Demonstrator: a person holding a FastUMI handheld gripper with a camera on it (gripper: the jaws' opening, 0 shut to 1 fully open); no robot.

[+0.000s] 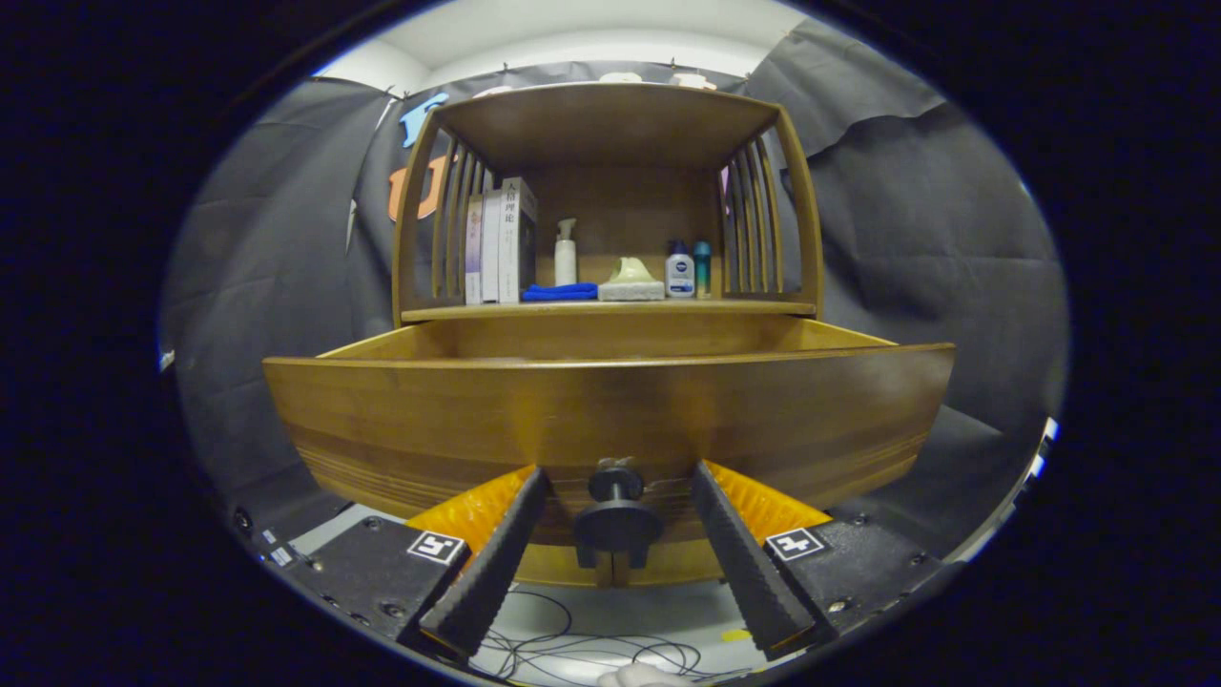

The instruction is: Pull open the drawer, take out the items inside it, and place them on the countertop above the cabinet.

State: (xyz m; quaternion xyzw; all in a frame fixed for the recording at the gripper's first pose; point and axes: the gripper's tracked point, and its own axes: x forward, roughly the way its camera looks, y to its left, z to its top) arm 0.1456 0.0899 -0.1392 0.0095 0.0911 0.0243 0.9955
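A wooden cabinet's drawer (610,410) stands pulled out toward me, and its front panel hides whatever lies inside. A dark round knob (617,510) sticks out of the drawer front, right between my fingers. My gripper (618,482) is open: the two fingers stand either side of the knob with gaps, touching neither it nor the wood. Above the drawer runs the countertop (610,309), under an arched wooden shelf.
On the countertop stand several books (501,243), a white pump bottle (566,253), a folded blue cloth (560,292), a pale green object on a block (631,280) and two small bottles (689,269). Thin cables (591,649) trail on the floor below the drawer.
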